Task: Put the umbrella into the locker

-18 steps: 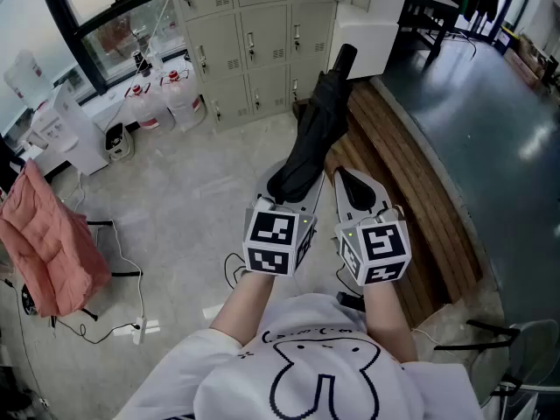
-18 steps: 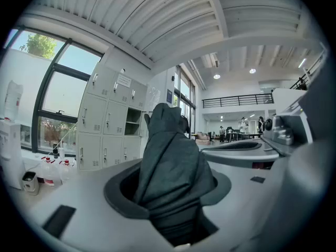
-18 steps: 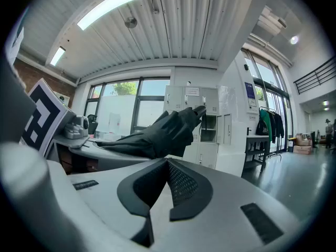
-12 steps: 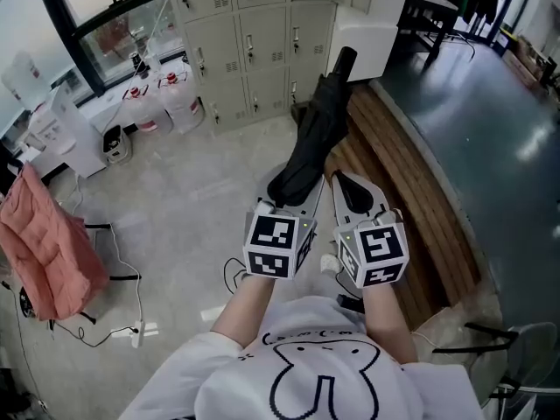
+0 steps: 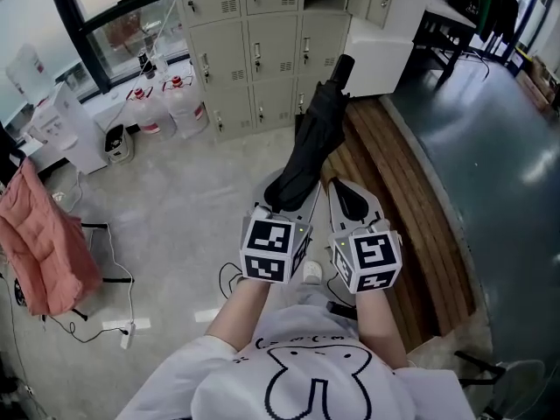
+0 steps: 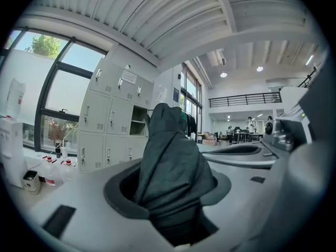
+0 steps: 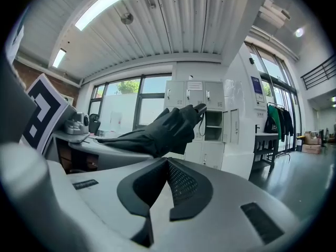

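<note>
Carrying stage: left gripper [image 5: 287, 195] has its fingers pinching the folded black umbrella [image 5: 308, 143] at its near end, with the shaft angled forward and the far tip aimed at the lockers [image 5: 262, 46]. Right gripper [image 5: 352, 201] sits just beside it, fingers [image 7: 181, 185] pressed together on nothing. Umbrella is in the air, well apart from any compartment, not yet in.

Judgement: hold the pinch firm, since the long shaft will likely lever downward. Line the tip up with the open compartment [image 7: 213, 125] and feed it in tip first, probably slanted. The right gripper could steady the far part.

Head view alone shows the wooden platform [image 5: 402, 182] to the right and the water bottles [image 5: 184, 103] by the lockers. Gripper views alone show the open cell's shelf face-on. Left gripper view shows fabric bunched between the fingers.
</note>
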{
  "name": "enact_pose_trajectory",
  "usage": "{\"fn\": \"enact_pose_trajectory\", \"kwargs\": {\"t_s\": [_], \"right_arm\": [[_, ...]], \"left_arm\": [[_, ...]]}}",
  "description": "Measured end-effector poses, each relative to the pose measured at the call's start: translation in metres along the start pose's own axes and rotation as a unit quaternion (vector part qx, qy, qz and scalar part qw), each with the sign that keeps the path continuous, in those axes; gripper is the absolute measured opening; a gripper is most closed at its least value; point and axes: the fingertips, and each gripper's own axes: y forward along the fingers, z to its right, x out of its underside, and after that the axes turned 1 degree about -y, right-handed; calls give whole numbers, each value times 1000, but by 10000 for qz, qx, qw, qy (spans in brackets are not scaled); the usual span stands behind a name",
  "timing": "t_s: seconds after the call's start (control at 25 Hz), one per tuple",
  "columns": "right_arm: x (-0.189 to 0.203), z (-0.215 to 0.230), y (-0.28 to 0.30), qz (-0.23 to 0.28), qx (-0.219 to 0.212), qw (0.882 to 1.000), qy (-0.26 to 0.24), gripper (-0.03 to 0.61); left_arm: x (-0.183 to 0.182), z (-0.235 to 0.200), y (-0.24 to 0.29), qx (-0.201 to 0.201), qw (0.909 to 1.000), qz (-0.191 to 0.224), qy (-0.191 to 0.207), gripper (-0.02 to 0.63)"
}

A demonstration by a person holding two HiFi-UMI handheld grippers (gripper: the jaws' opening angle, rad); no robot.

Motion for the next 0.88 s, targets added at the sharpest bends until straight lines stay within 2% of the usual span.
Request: {"fn": "enact_pose_trajectory", "kwargs": {"t_s": [0.56,0.88], "right_arm": [[-3,133,115,-1,-495,9988,55,15],[-10,177,158,82,-554,9984,73,15]], "left_arm": [[-33,-27,163,-404,9991,37,-116,224],[-45,-40,219,-484,9988,3,-94,224]]}}
